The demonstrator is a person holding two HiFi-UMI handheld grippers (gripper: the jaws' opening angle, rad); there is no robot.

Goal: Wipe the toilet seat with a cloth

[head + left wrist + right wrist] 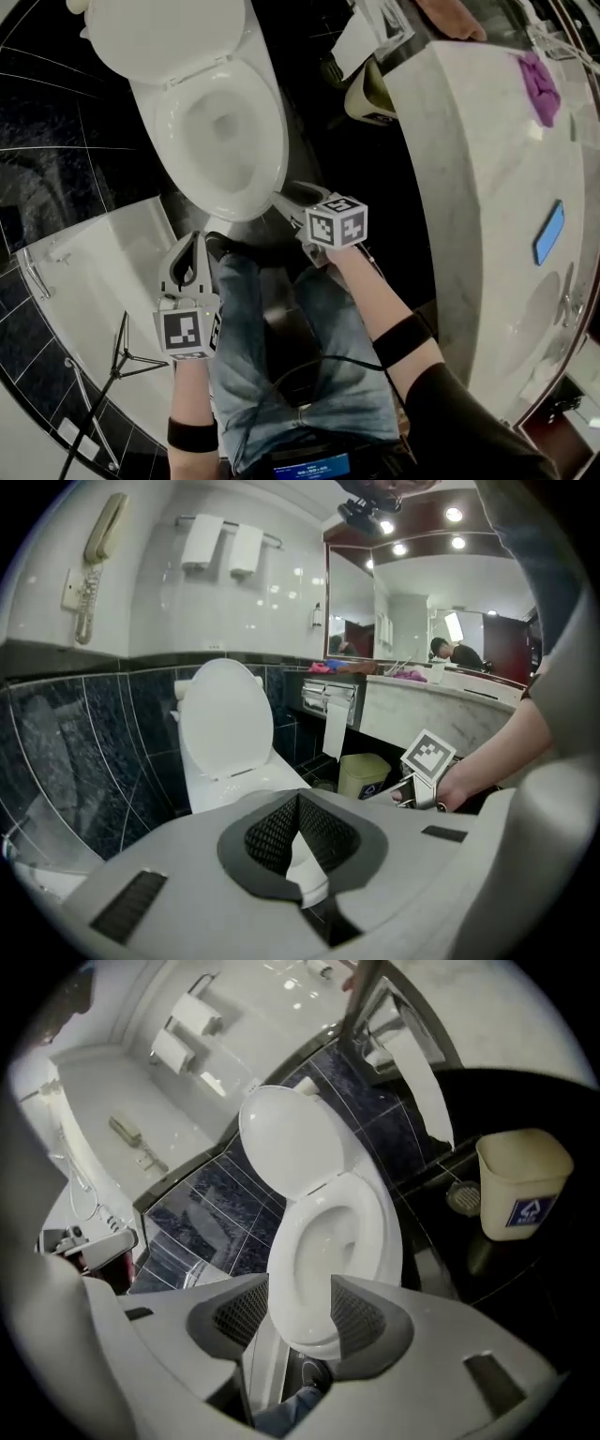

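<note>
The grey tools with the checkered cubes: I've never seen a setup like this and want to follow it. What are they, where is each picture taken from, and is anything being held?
They are hand-held two-jaw grippers, one on each side; each marker cube is part of its gripper. The head view looks steeply down from the wearer's head. In it the left gripper and right gripper point at a toilet with its lid up and the toilet seat down. The other two pictures come from a camera riding on each gripper. The left gripper view shows its jaws together with nothing between them. The right gripper view shows its jaws apart and empty, with the toilet beyond them. A purple thing, possibly a cloth, lies untouched on the marble counter.
</note>
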